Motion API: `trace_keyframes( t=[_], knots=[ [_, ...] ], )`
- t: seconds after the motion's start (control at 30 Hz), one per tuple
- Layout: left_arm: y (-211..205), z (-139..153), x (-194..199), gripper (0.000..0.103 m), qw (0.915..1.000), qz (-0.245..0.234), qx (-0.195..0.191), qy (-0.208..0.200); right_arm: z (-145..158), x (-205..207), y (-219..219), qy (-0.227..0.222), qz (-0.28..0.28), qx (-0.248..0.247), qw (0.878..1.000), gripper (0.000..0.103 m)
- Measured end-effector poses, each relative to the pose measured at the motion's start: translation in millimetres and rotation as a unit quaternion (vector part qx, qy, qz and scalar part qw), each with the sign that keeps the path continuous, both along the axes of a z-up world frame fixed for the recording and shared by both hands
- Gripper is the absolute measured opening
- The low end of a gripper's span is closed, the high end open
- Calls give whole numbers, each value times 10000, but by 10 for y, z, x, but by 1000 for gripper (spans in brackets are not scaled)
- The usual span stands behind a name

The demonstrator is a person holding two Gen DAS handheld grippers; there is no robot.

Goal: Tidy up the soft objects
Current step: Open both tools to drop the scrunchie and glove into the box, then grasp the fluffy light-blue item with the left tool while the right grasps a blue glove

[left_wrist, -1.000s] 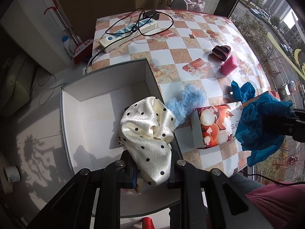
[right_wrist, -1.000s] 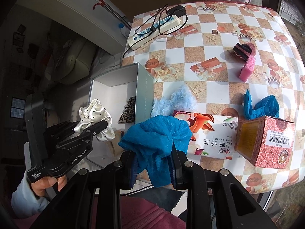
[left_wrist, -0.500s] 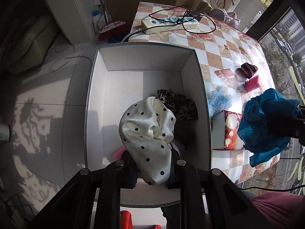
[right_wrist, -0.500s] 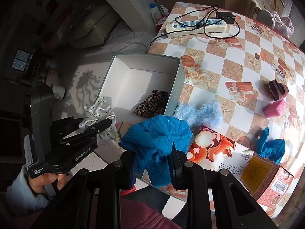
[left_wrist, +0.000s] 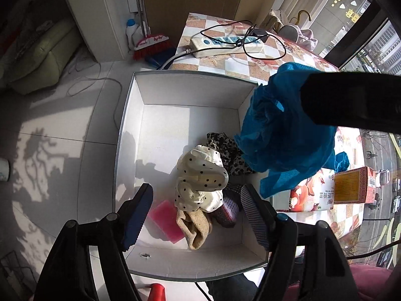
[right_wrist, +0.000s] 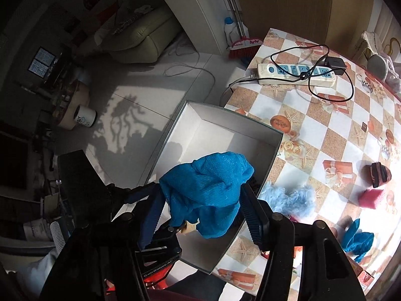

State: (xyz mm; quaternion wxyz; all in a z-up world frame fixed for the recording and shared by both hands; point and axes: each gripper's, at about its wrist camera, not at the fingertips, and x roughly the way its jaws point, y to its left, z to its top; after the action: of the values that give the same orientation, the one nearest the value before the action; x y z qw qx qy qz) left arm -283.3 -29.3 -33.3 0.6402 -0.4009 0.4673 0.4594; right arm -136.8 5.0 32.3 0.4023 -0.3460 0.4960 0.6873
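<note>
Left tool [left_wrist: 194, 215] has just sprung open; polka-dot scrunchie [left_wrist: 200, 188] drops into the white box [left_wrist: 130, 135]; right tool [right_wrist: 203, 215] has just been opening too, blue mesh cloth [right_wrist: 208, 183] loose between its jaws.

left hand-held gripper [left_wrist: 195, 215] just opened, polka-dot scrunchie [left_wrist: 200, 188] loose over white box [left_wrist: 190, 95].

We count one open white cardboard box [left_wrist: 190, 105]. Inside it lie five soft pieces: one cream polka-dot satin scrunchie [left_wrist: 200, 188], one leopard-print scrunchie [left_wrist: 225, 150], one pink foam sponge [left_wrist: 165, 217], one tan knitted sock [left_wrist: 195, 228] and one dark purple knitted piece [left_wrist: 229, 207]. On the bench [right_wrist: 325, 135] we count one fluffy light-blue scrunchie [right_wrist: 288, 198], one white power strip [right_wrist: 295, 74] and two printed cartons [left_wrist: 313, 190].
</note>
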Motion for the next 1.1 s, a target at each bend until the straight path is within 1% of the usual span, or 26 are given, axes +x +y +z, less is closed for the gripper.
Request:
trace_keyframes(
  t=[0.03, 0.07, 0.1, 0.13, 0.23, 0.3, 0.37, 0.43, 0.5, 0.57, 0.63, 0.7, 0.73, 0.8, 0.83, 0.9, 0.97, 1.03, 1.1],
  knots=[
    [3, -6, -7, 87, 10000, 61, 5, -8, -2, 46, 7, 60, -87, -22, 9999, 87],
    [7, -14, -14, 88, 9999, 122, 15, 15, -14, 103, 12, 173, -173, -81, 9997, 101],
    [10, -27, -18, 93, 9999, 172, 5, 20, -28, 169, 9, 275, -270, -132, 9992, 102],
    [10, -34, -28, 93, 9997, 223, -2, -30, -41, 242, 5, 303, -390, -210, 9986, 102],
    [22, -11, -20, 94, 9985, 247, -122, -468, -107, 521, -62, 169, -753, -392, 9962, 102],
    [33, 56, 68, 94, 9974, 106, -103, -699, -151, 799, -164, 155, -1058, -510, 9930, 102],
    [57, 127, 242, 94, 9975, -151, -9, -692, -175, 1158, -290, 117, -1428, -624, 9877, 102],
    [81, 174, 468, 94, 9974, -434, 42, -575, -163, 1607, -439, 25, -1896, -682, 9795, 102],
    [93, 181, 713, 94, 9959, -730, -21, -526, -132, 2076, -580, -75, -2367, -718, 9689, 102],
    [80, 161, 970, 94, 9940, -1006, -81, -413, -119, 2550, -708, -216, -2851, -741, 9554, 102],
    [47, 108, 1218, 94, 9917, -1253, -133, -252, -194, 2996, -834, -413, -3304, -897, 9387, 102],
    [24, 19, 1459, 94, 9889, -1461, -264, -42, -426, 3381, -924, -593, -3579, -1287, 9229, 102],
    [22, -30, 1561, 94, 9875, -1537, -340, 62, -577, 3532, -970, -615, -3666, -1485, 9164, 102],
    [39, -144, 1752, 94, 9842, -1674, -519, 265, -930, 3745, -1043, -524, -3731, -1941, 9058, 102],
    [71, -207, 1847, 94, 9825, -1726, -611, 355, -1110, 3806, -1060, -419, -3700, -2153, 9028, 102],
    [167, -359, 2014, 94, 9790, -1771, -849, 555, -1433, 3848, -1040, -186, -3533, -2456, 9025, 102],
    [285, -525, 2161, 94, 9756, -1778, -1093, 682, -1732, 3828, -957, -44, -3297, -2679, 9053, 102],
    [408, -733, 2308, 94, 9704, -1791, -1397, 825, -2012, 3759, -817, 55, -2953, -2833, 9124, 102],
    [506, -927, 2450, 94, 9653, -1789, -1613, 1005, -2264, 3664, -683, 77, -2573, -3047, 9170, 102]
  ],
)
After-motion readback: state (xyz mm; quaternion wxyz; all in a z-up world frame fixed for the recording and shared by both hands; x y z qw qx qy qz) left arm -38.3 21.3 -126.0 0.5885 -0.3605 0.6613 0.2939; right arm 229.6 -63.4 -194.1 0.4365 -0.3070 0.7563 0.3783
